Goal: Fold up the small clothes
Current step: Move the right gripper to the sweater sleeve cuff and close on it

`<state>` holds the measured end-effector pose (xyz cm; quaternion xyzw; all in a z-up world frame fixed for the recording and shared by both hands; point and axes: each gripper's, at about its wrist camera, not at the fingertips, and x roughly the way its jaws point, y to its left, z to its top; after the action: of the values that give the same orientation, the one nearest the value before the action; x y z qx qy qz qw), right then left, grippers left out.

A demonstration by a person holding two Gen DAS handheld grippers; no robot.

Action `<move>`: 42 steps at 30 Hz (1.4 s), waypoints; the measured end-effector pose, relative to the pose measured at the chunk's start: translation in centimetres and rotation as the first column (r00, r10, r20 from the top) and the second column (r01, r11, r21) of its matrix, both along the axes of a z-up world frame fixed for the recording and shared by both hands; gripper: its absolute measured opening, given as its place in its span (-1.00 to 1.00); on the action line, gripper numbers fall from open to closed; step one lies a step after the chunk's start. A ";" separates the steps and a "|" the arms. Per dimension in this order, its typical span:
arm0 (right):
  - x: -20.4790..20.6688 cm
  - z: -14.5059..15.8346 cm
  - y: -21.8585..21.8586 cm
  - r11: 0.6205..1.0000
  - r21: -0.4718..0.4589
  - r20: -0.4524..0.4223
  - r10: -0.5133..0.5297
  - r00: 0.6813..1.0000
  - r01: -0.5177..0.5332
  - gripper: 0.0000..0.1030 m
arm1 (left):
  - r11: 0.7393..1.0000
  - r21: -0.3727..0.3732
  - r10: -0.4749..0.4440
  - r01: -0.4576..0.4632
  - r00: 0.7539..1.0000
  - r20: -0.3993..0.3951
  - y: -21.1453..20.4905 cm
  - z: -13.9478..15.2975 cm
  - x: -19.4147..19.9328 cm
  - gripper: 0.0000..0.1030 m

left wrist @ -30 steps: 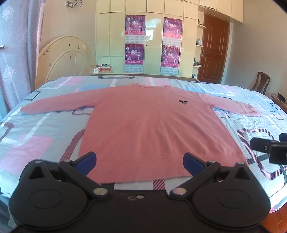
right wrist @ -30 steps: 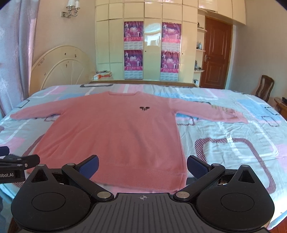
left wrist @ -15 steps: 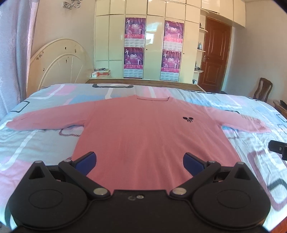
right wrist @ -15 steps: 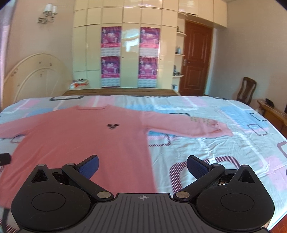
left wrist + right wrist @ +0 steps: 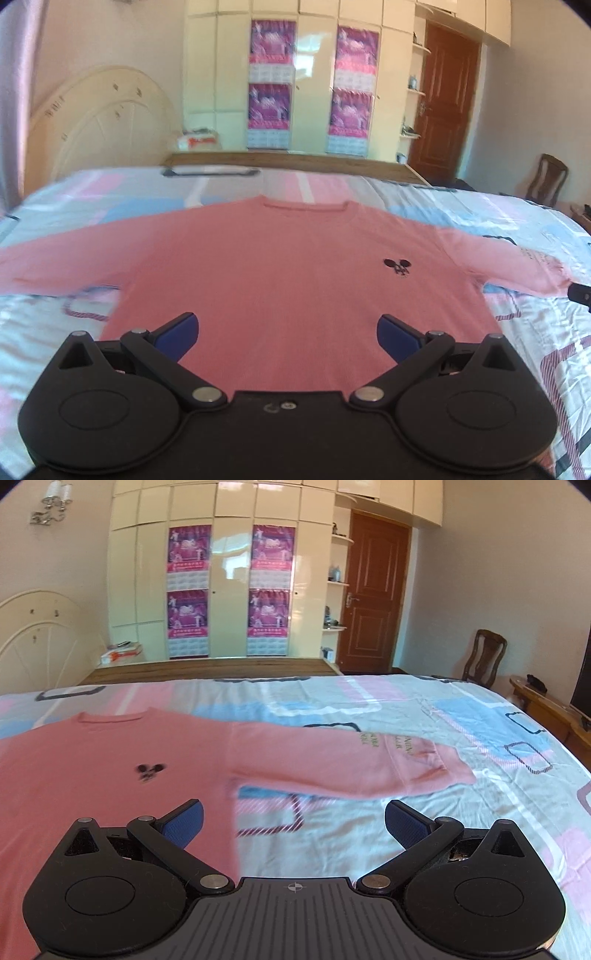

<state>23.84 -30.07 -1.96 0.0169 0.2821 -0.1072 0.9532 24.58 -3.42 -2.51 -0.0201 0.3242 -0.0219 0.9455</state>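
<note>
Sweater (image 5: pixel 295 280) lies flat on bed (image 5: pixel 424 834), sleeves out, nothing folded yet. Left gripper (image 5: pixel 287 328) hovers over its body, right gripper (image 5: pixel 293 821) near right sleeve (image 5: pixel 343 764); both wide, empty (no contact). Risk: pinching w/ bedsheet, dragging it.

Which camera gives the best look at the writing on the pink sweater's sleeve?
The right wrist view: the sleeve lies spread ahead of the open right gripper, its green lettering visible though unreadable. The left wrist view shows that lettering only as a faint blur near the frame's edge.
</note>
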 end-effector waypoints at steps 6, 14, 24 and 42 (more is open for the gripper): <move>4.3 -3.0 -6.5 0.995 0.050 0.037 -0.087 0.996 0.085 1.00 | 0.999 0.038 0.020 -0.019 1.000 -0.016 -1.2 -2.3 3.5 0.98; 9.3 -6.2 -16.1 0.968 0.069 -0.050 -0.239 0.970 0.242 0.99 | 0.996 0.084 0.020 -0.012 0.995 -0.095 -2.5 -4.7 6.6 0.99; 9.6 -8.9 -22.5 0.908 0.145 -0.058 -0.388 0.920 0.392 0.31 | 0.994 0.108 0.024 -0.010 0.992 -0.127 -4.5 -5.6 8.8 0.98; 7.9 -11.1 -29.3 0.690 0.628 -0.021 -0.447 0.894 0.360 -0.35 | 0.988 0.154 -0.005 0.028 0.989 -0.148 -7.8 -5.2 11.0 0.98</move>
<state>31.76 -59.41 -13.05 0.3961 0.2264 -0.2145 0.8636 35.56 -11.24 -7.75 0.0547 0.3941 -0.0028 0.9175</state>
